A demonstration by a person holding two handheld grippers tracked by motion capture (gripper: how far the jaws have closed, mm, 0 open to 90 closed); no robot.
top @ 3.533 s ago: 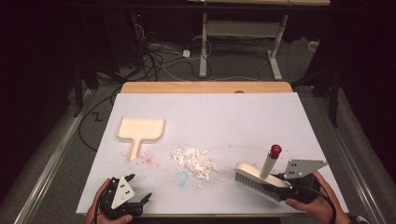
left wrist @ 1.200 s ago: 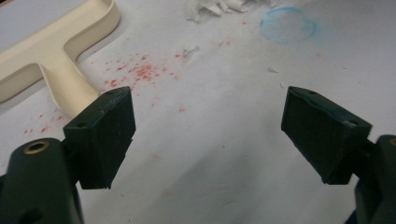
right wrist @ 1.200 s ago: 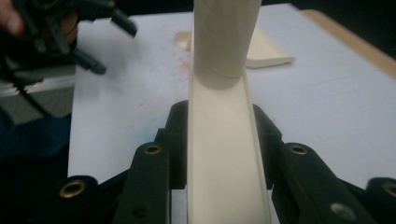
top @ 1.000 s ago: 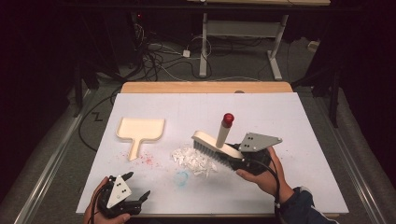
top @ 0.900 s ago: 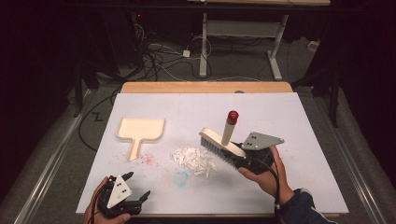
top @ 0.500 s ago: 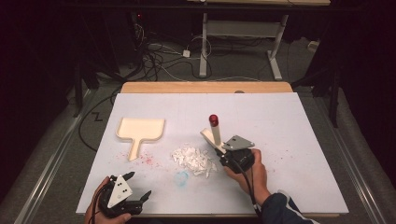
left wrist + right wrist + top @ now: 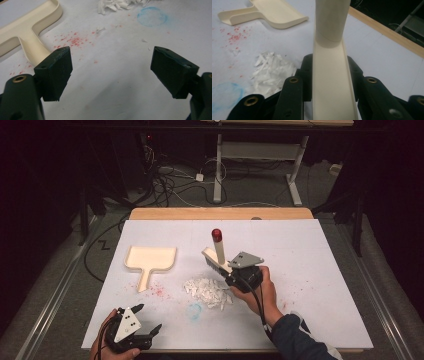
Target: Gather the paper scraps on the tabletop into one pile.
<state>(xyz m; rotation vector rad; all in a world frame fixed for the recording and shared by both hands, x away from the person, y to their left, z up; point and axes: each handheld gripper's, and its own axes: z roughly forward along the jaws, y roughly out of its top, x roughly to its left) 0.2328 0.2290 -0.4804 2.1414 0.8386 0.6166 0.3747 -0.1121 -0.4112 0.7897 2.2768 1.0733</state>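
Currently the right gripper [image 7: 231,271] is clamped on a cream plastic brush [image 7: 332,82]: its black jaws press both long sides of the flat, straight-edged brush back, and the round handle with a red cap [image 7: 216,234] rises above them. Dark bristles show under the far end of the brush in the high view. Just to the left of this gripper lies a loose pile of white paper scraps [image 7: 207,290], thin and irregular, touching the white table covering [image 7: 310,260]. Farther left of it rests a cream dustpan [image 7: 150,259], a shallow tray with a raised rim and a flat handle; nothing lies in it. Red specks [image 7: 75,41] and a blue chalky ring [image 7: 152,16] mark the covering. The left gripper [image 7: 111,72] stands wide open, holding nothing, with the dustpan handle just beyond its left jaw.
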